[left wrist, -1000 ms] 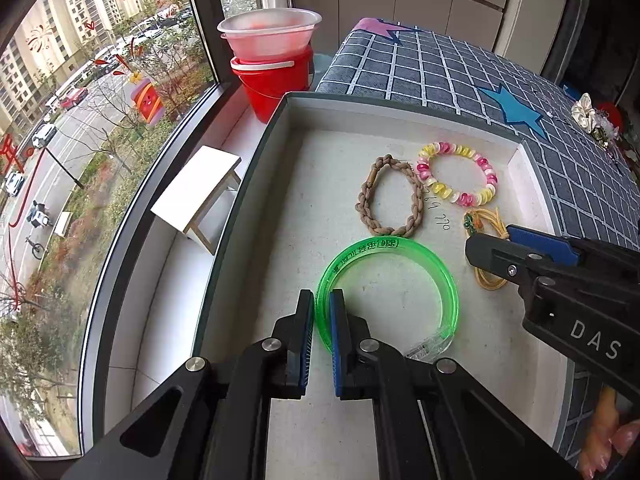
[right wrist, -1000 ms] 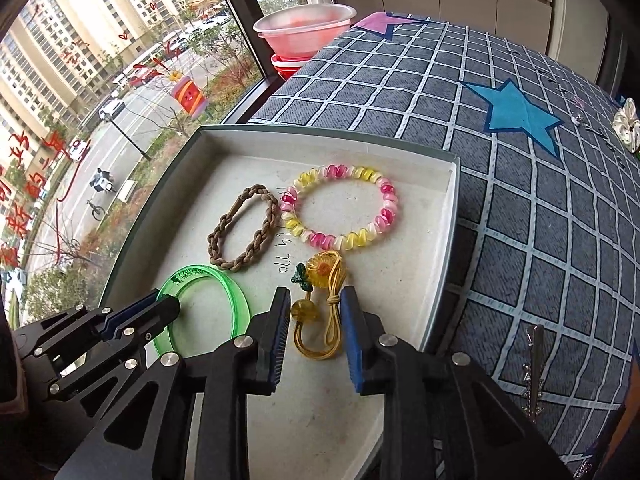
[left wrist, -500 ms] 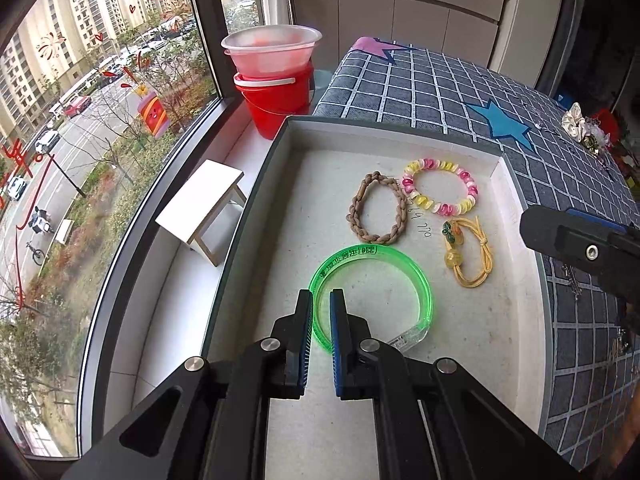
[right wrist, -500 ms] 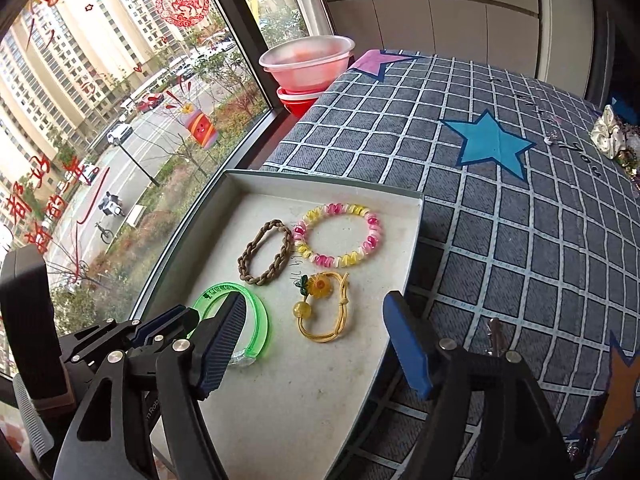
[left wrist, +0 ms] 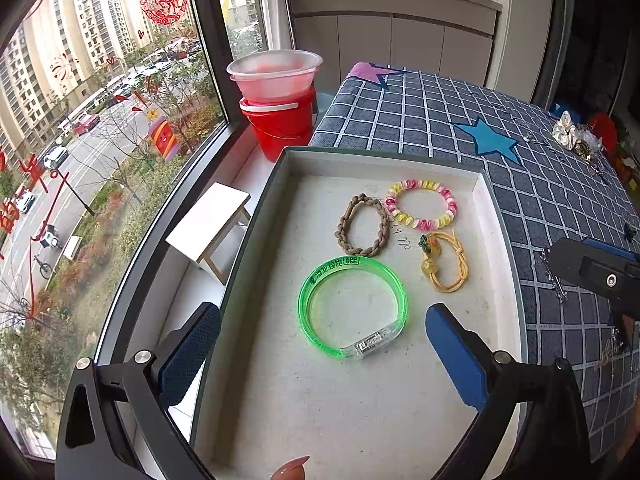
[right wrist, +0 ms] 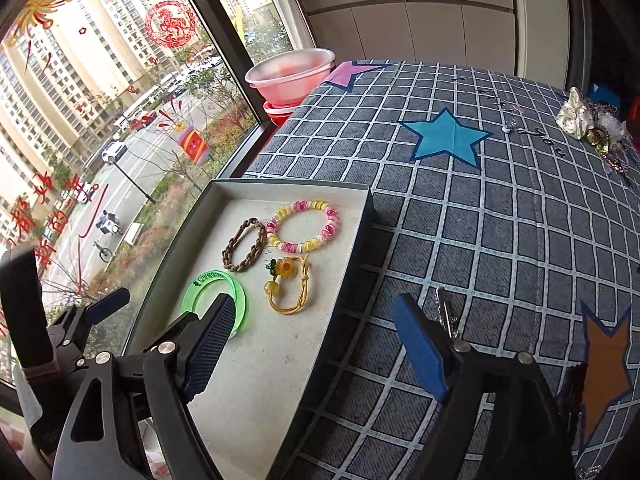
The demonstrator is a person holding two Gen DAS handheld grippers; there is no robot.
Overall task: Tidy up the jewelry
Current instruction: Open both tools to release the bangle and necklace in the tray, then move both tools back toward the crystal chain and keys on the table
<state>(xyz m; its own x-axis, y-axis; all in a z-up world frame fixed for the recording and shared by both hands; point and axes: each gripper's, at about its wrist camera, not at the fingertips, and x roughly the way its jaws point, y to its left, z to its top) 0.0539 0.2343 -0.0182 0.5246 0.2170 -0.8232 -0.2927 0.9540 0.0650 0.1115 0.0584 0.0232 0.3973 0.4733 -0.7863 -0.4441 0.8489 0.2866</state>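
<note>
A shallow grey tray [left wrist: 496, 216] [right wrist: 352, 248] lies on the checked cloth. In it lie a green bangle [left wrist: 320, 280] [right wrist: 200, 284], a brown braided band [left wrist: 362, 224] [right wrist: 244, 250], a pink and yellow bead bracelet [left wrist: 422, 204] [right wrist: 304, 226] and a yellow cord with a flower charm [left wrist: 442, 262] [right wrist: 286, 284]. My left gripper [left wrist: 324, 354] is open and empty, raised over the tray's near end. My right gripper [right wrist: 316, 354] is open and empty above the tray's right edge; it also shows in the left wrist view [left wrist: 592, 270]. A silver hair clip [right wrist: 446, 310] lies on the cloth beside the tray.
A red bucket [left wrist: 280, 128] with a pink bowl [left wrist: 276, 76] on it stands by the window, beyond the tray. A small white stool [left wrist: 210, 226] stands left of the tray. A cream scrunchie and more trinkets [right wrist: 588, 120] lie at the far right of the cloth.
My left gripper has let go of the green bangle, opened wide and pulled back. My right gripper opened, left the yellow cord and moved back to the right.
</note>
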